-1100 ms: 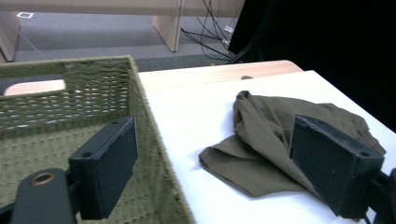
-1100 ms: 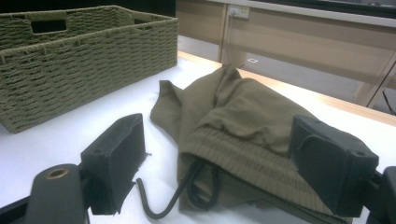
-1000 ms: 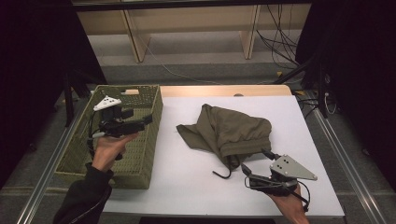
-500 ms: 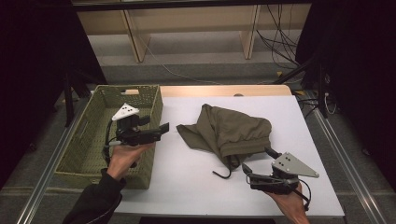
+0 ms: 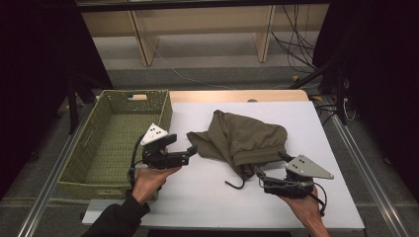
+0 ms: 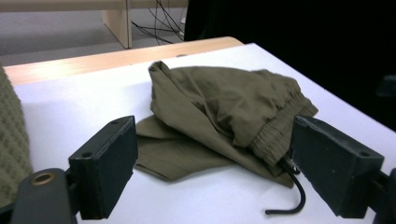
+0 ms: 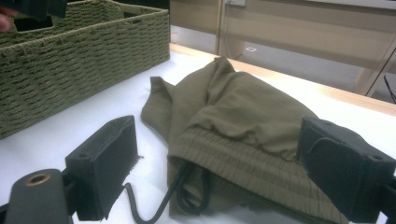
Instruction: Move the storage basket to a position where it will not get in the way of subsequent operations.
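Observation:
A crumpled olive-green garment (image 5: 244,140) with an elastic waistband lies mid-table, and its black drawstring (image 5: 236,183) trails toward the front. My left gripper (image 5: 185,144) is open beside the garment's left edge, just right of the basket. In the left gripper view the garment (image 6: 224,102) lies ahead between the spread jaws of the left gripper (image 6: 219,163). My right gripper (image 5: 271,164) is open at the garment's front right, at the waistband. The right gripper view has the waistband (image 7: 247,163) and drawstring (image 7: 154,205) between the wide jaws of the right gripper (image 7: 224,172).
A woven green basket (image 5: 99,148) stands at the table's left side, seen too as a basket (image 7: 70,60) in the right gripper view. The white table (image 5: 207,197) has a wooden strip (image 5: 237,96) along its far edge. Cables lie on the floor beyond.
My left gripper has swung right from over the basket to the garment's left edge. The right gripper has barely moved.

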`<state>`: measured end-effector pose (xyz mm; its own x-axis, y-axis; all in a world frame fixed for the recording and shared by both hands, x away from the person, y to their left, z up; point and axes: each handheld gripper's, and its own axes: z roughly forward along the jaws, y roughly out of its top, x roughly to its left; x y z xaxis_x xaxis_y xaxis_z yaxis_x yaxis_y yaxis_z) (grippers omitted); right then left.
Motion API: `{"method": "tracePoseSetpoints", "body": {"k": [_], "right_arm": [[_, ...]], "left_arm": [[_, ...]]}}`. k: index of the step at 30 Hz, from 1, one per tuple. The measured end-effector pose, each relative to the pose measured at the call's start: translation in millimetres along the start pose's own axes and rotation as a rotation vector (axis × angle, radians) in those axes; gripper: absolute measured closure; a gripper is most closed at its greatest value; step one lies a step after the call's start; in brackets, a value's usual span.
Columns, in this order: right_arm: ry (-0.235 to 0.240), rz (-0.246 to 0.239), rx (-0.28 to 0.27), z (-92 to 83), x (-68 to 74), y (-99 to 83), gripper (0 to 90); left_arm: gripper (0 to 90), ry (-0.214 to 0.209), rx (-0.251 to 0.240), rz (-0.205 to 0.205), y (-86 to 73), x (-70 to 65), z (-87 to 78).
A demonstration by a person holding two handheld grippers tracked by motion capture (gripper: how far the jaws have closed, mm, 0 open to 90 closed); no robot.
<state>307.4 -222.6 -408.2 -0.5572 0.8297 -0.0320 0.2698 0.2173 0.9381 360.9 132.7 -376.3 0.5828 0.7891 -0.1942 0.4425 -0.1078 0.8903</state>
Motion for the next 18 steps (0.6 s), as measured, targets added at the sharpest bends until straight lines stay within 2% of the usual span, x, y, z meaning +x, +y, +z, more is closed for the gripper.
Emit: {"method": "tracePoseSetpoints", "body": {"k": [4,7,11,18], "right_arm": [[0.006,-0.004,0.011,8.1,-0.6,2.1,14.2],[0.009,-0.013,0.027,14.2,-0.4,3.0,14.6],[0.01,-0.025,0.048,21.2,1.0,3.1,14.8],[0.014,-0.032,0.072,29.1,2.0,2.7,15.2]], "left_arm": [[15.0,0.001,0.002,0.003,-8.2,-7.2,7.1],[15.0,-0.014,0.018,0.013,-13.9,-11.1,11.4],[14.7,-0.01,0.022,0.046,-21.3,-17.0,16.2],[14.5,-0.008,0.066,0.1,-34.6,-22.9,23.6]]}}
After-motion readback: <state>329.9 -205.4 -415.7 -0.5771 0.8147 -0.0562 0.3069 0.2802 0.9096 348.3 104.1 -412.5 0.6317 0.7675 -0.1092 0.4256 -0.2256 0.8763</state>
